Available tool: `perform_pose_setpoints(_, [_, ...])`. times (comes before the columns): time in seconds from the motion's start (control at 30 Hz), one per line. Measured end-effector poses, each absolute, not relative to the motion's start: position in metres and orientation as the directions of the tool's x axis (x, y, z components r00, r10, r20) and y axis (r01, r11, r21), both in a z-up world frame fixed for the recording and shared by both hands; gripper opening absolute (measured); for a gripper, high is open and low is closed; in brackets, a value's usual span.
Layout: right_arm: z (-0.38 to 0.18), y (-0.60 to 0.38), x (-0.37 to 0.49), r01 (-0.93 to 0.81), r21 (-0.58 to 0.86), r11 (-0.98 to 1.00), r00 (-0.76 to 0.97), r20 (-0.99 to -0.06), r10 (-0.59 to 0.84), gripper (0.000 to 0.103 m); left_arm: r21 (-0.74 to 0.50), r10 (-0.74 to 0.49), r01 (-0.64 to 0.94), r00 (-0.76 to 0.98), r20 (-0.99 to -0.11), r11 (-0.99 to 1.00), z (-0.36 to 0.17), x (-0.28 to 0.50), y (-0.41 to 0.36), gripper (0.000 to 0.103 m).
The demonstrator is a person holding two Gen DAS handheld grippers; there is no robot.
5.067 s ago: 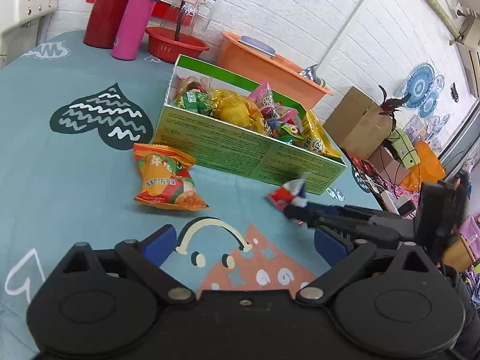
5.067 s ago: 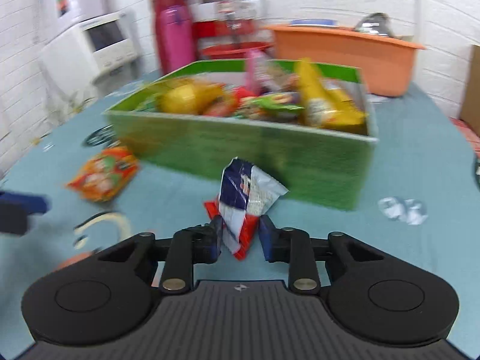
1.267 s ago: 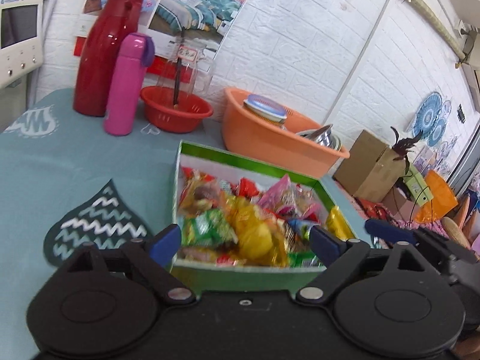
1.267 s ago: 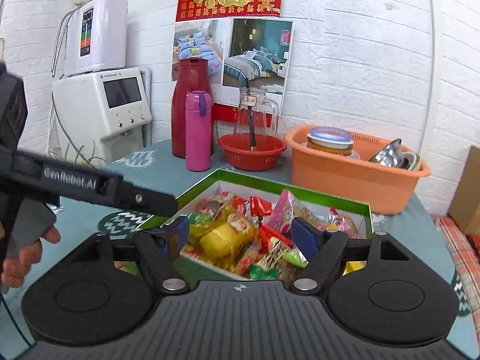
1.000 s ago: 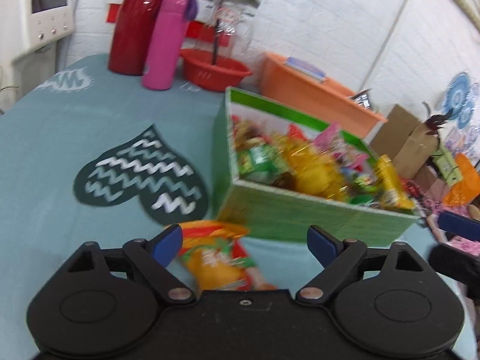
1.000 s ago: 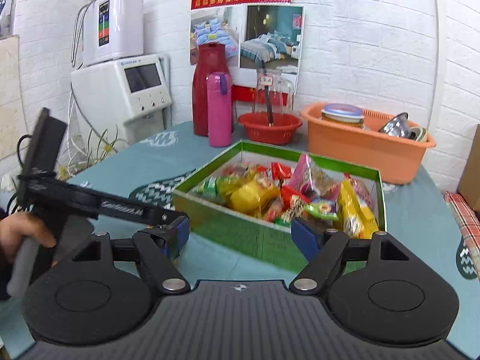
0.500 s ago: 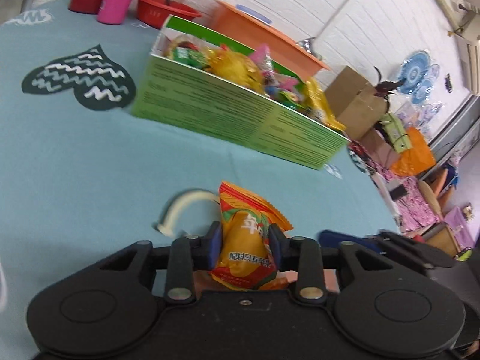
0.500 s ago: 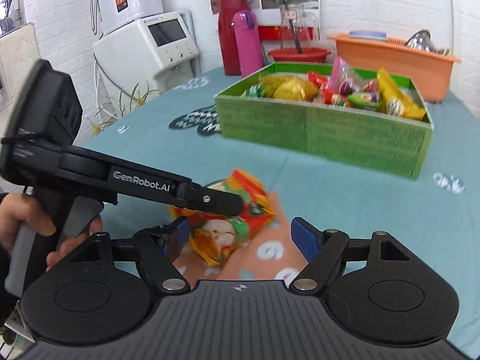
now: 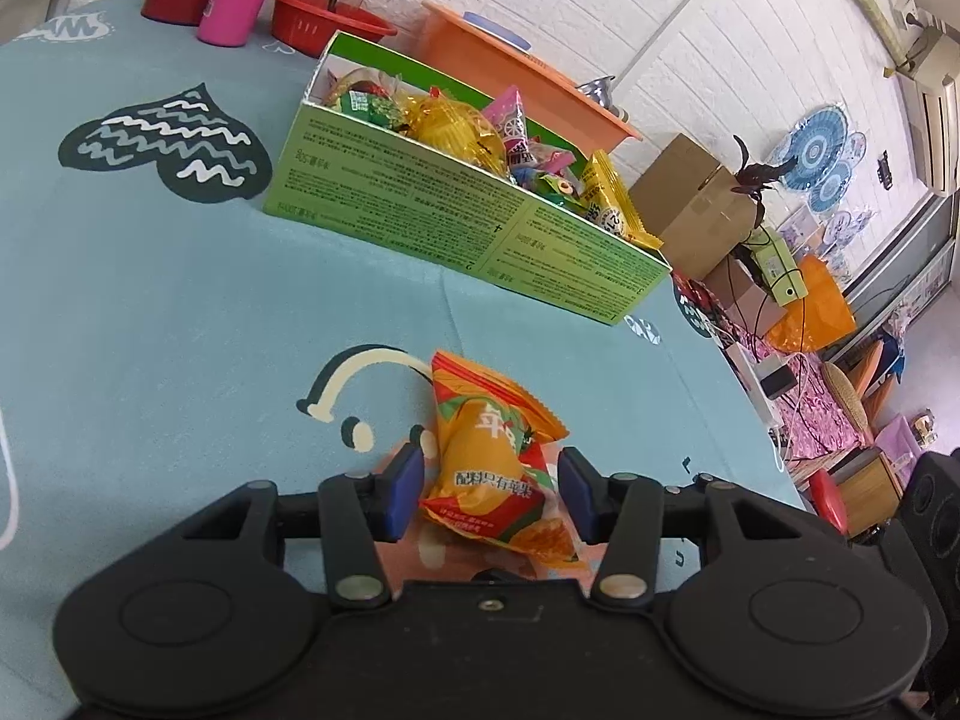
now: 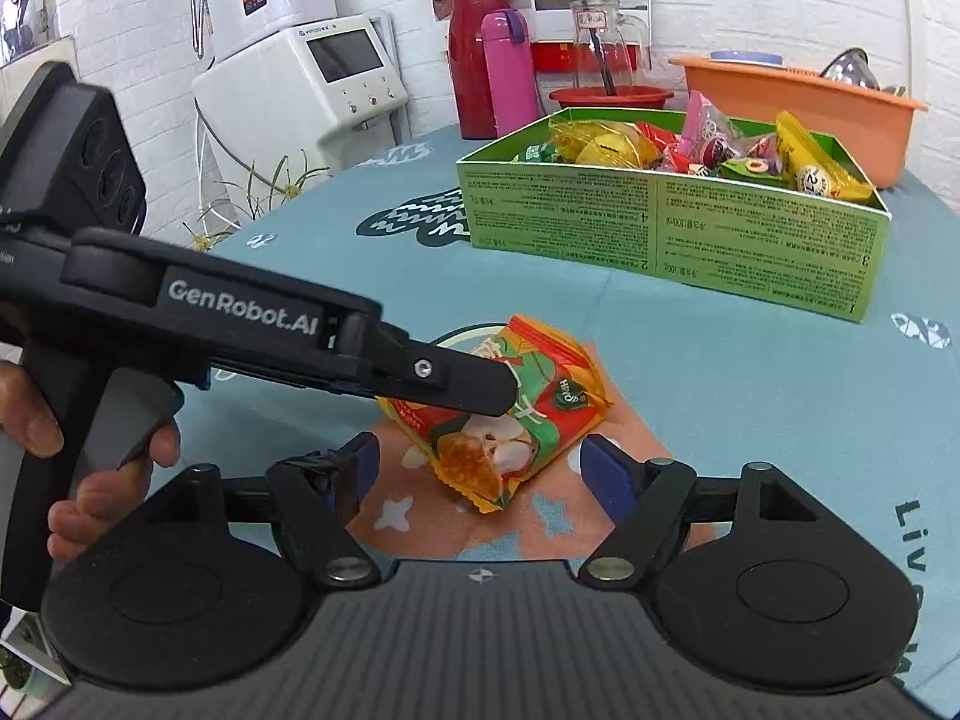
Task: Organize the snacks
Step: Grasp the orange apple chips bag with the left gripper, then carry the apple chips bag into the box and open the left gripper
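The orange-and-red crinkly snack packet (image 9: 498,468) lies on the teal printed tablecloth (image 9: 180,312), well short of the open green cardboard box (image 9: 456,228) already heaped with wrapped snacks. The left gripper (image 9: 489,492) has its blue pads either side of the packet; its jaws are opening, and in the left wrist view there is a sliver of daylight at each pad, so the packet sits between them without being squeezed. From the right wrist view the left gripper's black finger (image 10: 444,381) crosses over the packet's top, which hides the contact there — I cannot be sure nothing touches on that side.

The right gripper (image 10: 480,468) hovers just behind the packet with its jaws spread wide and nothing in them.

The step in hand, as I read it, is getting a sound hold on this last loose packet so it can go into the box. To do it well:

- Centre the pads on the packet's puffed middle, not on the crimped end (a flat seam would likely slip out).
- Close gently — the foil is air-filled and will probably squash before it holds.
- Keep the right gripper clear of the left one's path.
- Lift well above the box's near wall and aim for a gap among the snacks, since the box looks nearly full.
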State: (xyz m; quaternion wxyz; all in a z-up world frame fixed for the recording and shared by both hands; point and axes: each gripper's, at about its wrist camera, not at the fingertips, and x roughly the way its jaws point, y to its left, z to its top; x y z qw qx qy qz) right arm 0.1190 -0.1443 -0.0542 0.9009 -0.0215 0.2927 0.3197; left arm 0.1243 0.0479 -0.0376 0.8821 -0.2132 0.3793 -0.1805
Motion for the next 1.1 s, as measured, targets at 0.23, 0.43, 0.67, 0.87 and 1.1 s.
perform_pose_setpoints(0.23, [-0.062,-0.135,0.121,-0.589,0.053,0.806,0.666,-0.532,0.522,0.081,-0.485,-0.47,0.175,0.652,-0.595,0.857,-0.043,0.13,0.041,0.047])
perform_pose_setpoints(0.43, [-0.052,-0.144,0.126,-0.589,0.08,0.804,0.671,-0.506,0.542,0.07,-0.469,-0.479,0.221,0.683,-0.551,0.855,-0.022,0.129,0.036,0.046])
perform_pose_setpoints(0.67, [-0.021,-0.156,0.138,-0.579,0.054,0.814,0.733,-0.401,0.549,0.069,-0.443,-0.493,0.287,0.733,-0.469,0.849,0.02,0.144,0.026,0.046])
perform_pose_setpoints(0.87, [0.01,-0.16,0.17,-0.569,-0.006,0.823,0.786,-0.299,0.541,0.069,-0.421,-0.495,0.326,0.773,-0.397,0.847,0.056,0.179,0.023,0.046])
perform_pose_setpoints(1.1, [0.022,-0.16,0.222,-0.572,-0.027,0.82,0.796,-0.258,0.547,0.068,-0.431,-0.48,0.312,0.797,-0.366,0.847,0.064,0.234,0.029,0.046])
